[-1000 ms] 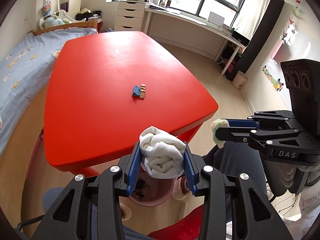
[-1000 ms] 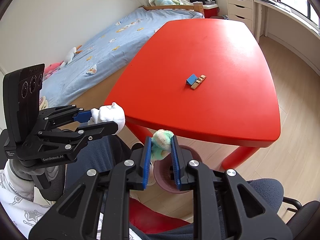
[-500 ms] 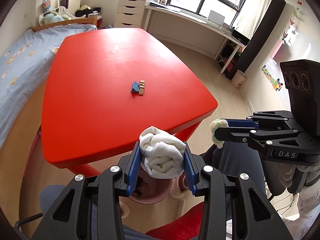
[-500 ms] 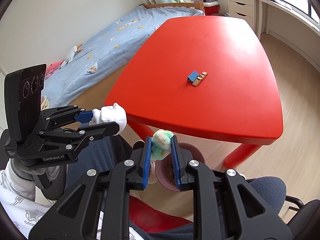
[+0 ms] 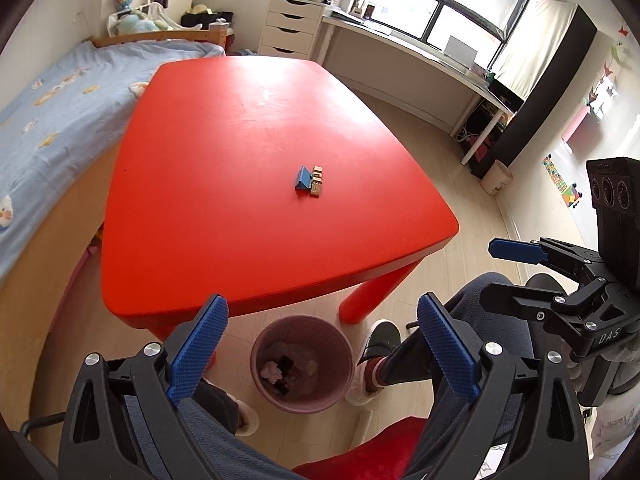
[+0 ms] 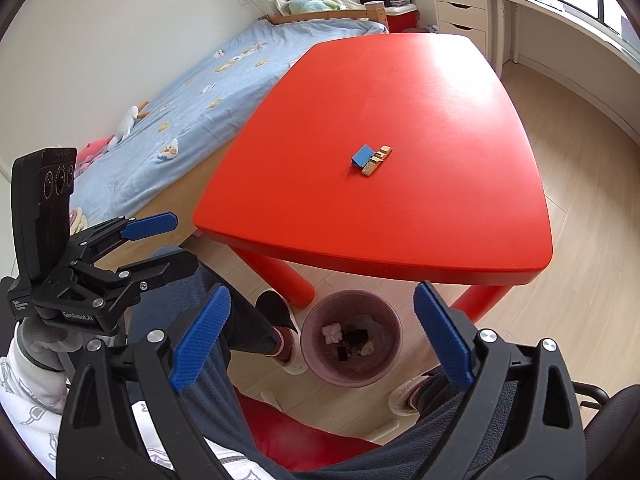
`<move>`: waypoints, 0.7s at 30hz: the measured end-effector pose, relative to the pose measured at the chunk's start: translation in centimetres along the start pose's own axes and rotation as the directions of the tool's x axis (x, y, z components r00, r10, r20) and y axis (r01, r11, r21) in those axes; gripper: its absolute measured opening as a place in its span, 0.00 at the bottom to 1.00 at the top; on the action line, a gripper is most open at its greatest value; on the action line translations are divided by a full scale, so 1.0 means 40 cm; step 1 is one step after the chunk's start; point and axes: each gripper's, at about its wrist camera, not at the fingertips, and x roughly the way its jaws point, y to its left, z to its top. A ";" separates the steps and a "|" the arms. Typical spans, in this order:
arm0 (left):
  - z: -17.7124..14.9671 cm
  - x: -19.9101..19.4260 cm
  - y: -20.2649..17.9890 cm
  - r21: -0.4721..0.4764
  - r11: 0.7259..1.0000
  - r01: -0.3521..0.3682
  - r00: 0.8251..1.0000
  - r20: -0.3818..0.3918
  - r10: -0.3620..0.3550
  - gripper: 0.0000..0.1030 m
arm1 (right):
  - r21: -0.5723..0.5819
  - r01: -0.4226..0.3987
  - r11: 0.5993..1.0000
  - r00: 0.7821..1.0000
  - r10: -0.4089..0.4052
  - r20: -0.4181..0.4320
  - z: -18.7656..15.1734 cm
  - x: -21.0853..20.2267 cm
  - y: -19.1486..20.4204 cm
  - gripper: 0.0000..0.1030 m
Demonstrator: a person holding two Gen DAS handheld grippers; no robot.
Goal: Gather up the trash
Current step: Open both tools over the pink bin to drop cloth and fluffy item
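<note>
Below — bin (image 5: 262, 344), seemingly scraps inside (image 6: 333, 332).

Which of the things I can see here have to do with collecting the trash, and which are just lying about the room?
Part of the job:
- left gripper, open
- right gripper, open
- pink bin on the floor, scraps inside
- small blue and tan pieces on the red table

Just there:
- bed
- white drawers
- desk

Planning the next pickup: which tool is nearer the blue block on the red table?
Neither clearly. The left tool and right tool both hang open over the pink bin, short of the table's near edge; the blue block lies mid-table.
</note>
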 end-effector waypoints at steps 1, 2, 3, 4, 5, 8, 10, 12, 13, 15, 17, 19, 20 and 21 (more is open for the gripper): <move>-0.001 -0.001 0.003 -0.004 1.000 -0.004 1.000 0.002 0.004 0.92 | 0.001 -0.002 1.000 1.000 0.002 -0.002 0.000 0.001 0.000 0.93; -0.001 0.000 0.004 -0.007 1.000 -0.005 1.000 -0.001 0.005 0.92 | 0.002 -0.004 1.000 1.000 0.004 -0.004 0.000 0.002 0.001 0.94; -0.001 0.001 0.005 -0.009 1.000 -0.005 1.000 -0.004 0.005 0.92 | 0.004 -0.005 1.000 1.000 0.005 -0.005 0.000 0.004 0.001 0.94; 0.000 0.003 0.006 -0.010 1.000 -0.008 1.000 -0.007 0.008 0.92 | 0.006 -0.006 1.000 1.000 0.006 -0.006 0.000 0.005 0.000 0.94; -0.001 0.004 0.007 -0.011 1.000 -0.009 1.000 -0.010 0.009 0.92 | 0.009 -0.007 1.000 1.000 0.007 -0.008 0.001 0.007 0.000 0.95; -0.001 0.008 0.010 -0.020 1.000 -0.006 1.000 -0.019 0.006 0.92 | 0.014 -0.008 1.000 1.000 0.008 -0.012 -0.002 0.006 0.004 0.96; -0.001 0.009 0.011 -0.023 1.000 -0.003 1.000 -0.022 0.003 0.93 | 0.016 -0.008 1.000 1.000 0.008 -0.014 -0.003 0.007 0.001 0.96; 0.000 0.010 0.012 -0.026 1.000 -0.002 1.000 -0.023 0.001 0.93 | 0.021 -0.009 1.000 1.000 0.009 -0.015 -0.004 0.005 0.001 0.96; 0.001 0.010 0.015 -0.028 1.000 0.000 1.000 -0.024 -0.001 0.93 | 0.024 -0.009 1.000 1.000 0.009 -0.015 -0.004 0.005 0.000 0.96; 0.003 0.012 0.018 -0.033 0.999 0.003 1.000 -0.025 -0.004 0.93 | 0.030 -0.010 1.000 1.000 0.011 -0.017 -0.003 0.006 -0.003 0.97; 0.005 0.013 0.022 -0.036 0.999 0.005 1.000 -0.028 -0.006 0.93 | 0.034 -0.014 0.999 1.000 0.014 -0.018 -0.002 0.008 -0.008 0.97; 0.004 0.015 0.024 -0.040 0.999 0.009 0.999 -0.031 -0.010 0.93 | 0.034 -0.014 0.999 1.000 0.015 -0.020 -0.002 0.009 -0.008 0.97; 0.004 0.016 0.025 -0.041 0.999 0.010 0.999 -0.032 -0.011 0.93 | 0.035 -0.015 0.999 1.000 0.016 -0.021 -0.001 0.010 -0.007 0.97; 0.004 0.017 0.026 -0.041 0.999 0.009 0.999 -0.033 -0.010 0.93 | 0.035 -0.016 0.999 1.000 0.017 -0.023 -0.001 0.011 -0.008 0.97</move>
